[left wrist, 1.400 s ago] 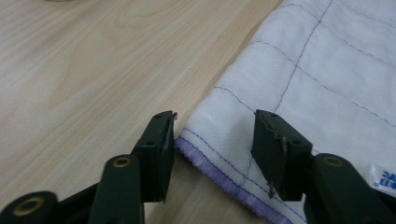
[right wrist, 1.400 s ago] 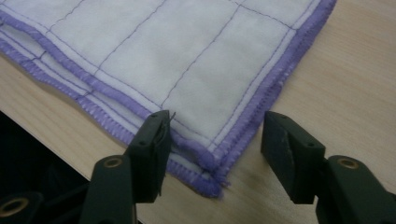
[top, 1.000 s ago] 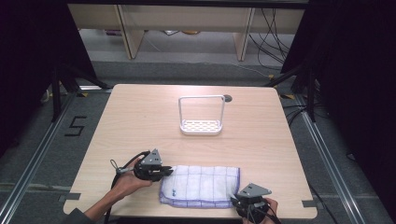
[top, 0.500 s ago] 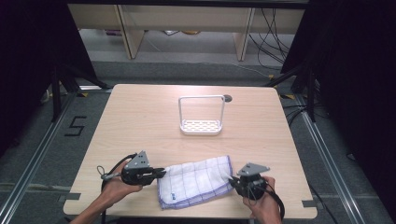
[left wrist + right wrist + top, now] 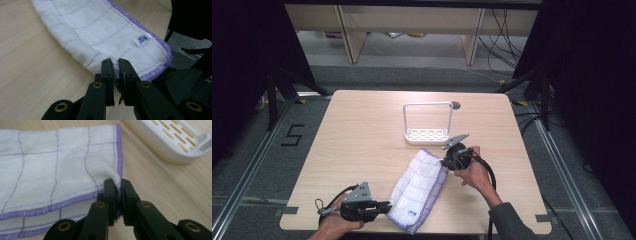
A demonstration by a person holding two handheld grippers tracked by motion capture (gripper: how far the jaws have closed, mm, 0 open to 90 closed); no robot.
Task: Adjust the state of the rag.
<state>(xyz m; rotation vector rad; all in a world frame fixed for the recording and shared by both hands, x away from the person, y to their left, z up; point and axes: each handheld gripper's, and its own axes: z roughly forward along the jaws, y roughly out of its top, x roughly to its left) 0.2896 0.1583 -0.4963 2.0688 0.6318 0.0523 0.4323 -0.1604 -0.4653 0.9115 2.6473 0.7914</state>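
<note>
**Cloth turned to a diagonal, held at both ends**

Since the earlier frames, the right gripper (image 5: 446,161) has gone up the table toward the rack, the left gripper (image 5: 387,205) has come back to the near edge, and the cloth (image 5: 421,187) has turned with them from lying across the table to lying on a slant.

Seen from its own camera, the right gripper (image 5: 119,185) has its jaws closed tight on a corner of the cloth (image 5: 50,170), with a small fold of fabric pinched between them. The left gripper (image 5: 118,65) is closed in the same way on the edge of the cloth (image 5: 100,32), near the end where the small label (image 5: 143,40) is sewn.

The cloth is white with thin lines and a purple border, folded into a long band. Its long axis runs from the near left, at the table (image 5: 362,130) edge, to the far right, and it points toward the white rack (image 5: 428,134). The far end lies just beside the rack but apart from it. The rack (image 5: 172,142) stands near the middle of the far half of the table.
</note>
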